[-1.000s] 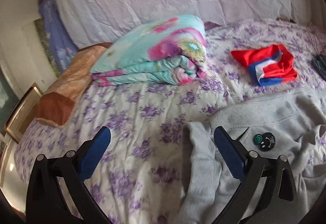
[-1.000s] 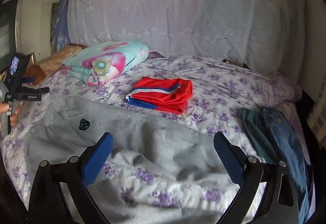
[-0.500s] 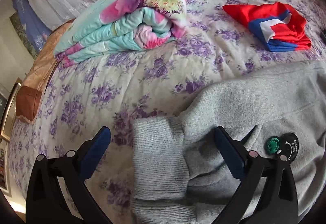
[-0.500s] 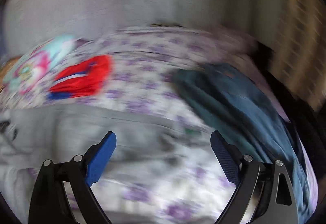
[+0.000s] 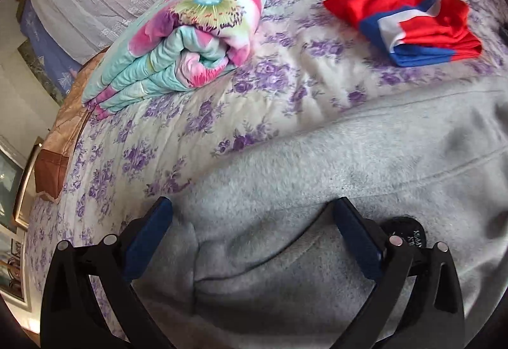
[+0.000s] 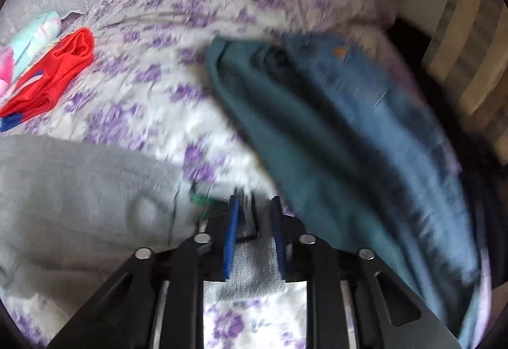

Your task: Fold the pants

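Fleece is what I am judging these grey pants (image 5: 317, 177) to be: soft, thick, limp, likely to sag and bunch unless I am taking them at a hem or the waistband. They are lying spread across the floral bedsheet (image 5: 203, 114). My left gripper (image 5: 254, 234) is hovering wide open over them, gripping nothing. My right gripper (image 6: 254, 222) is nearly shut, pinching what looks like a grey edge of the pants, though blur is hiding detail.
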Demonstrator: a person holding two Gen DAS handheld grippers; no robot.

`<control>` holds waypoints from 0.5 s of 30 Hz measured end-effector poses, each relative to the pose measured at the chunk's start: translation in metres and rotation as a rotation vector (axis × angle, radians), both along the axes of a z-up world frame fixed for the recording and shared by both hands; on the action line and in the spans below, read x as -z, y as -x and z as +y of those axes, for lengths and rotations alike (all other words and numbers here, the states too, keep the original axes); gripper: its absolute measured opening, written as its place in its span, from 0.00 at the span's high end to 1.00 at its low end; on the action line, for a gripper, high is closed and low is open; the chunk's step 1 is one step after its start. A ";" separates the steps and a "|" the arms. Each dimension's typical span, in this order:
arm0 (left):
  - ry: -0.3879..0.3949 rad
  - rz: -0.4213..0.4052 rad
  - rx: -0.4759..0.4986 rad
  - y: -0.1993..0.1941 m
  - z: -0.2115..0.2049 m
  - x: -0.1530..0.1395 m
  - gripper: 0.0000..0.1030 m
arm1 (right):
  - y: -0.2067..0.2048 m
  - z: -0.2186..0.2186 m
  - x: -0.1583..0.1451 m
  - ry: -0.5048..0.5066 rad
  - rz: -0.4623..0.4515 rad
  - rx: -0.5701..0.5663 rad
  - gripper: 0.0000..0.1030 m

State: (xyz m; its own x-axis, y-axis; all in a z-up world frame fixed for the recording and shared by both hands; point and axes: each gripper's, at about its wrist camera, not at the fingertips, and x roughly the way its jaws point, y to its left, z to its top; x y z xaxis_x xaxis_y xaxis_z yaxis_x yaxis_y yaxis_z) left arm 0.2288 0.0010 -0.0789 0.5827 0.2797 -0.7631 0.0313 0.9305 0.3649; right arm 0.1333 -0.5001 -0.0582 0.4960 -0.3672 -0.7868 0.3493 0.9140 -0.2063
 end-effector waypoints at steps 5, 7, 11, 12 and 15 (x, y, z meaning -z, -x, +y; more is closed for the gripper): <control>-0.018 -0.059 -0.028 -0.012 0.003 0.009 0.04 | -0.008 -0.010 0.033 0.068 0.174 0.062 0.89; -0.028 -0.060 -0.027 -0.010 0.002 0.004 0.04 | 0.004 -0.013 0.020 0.070 0.099 0.079 0.75; 0.052 -0.068 0.032 0.026 0.011 -0.035 0.04 | 0.061 -0.014 -0.039 -0.024 -0.087 0.091 0.33; 0.084 -0.083 0.051 0.041 0.014 -0.047 0.04 | 0.078 -0.016 -0.049 -0.054 -0.118 0.085 0.25; 0.123 -0.118 0.087 0.098 0.036 -0.074 0.04 | 0.150 -0.025 -0.064 -0.186 -0.175 0.101 0.12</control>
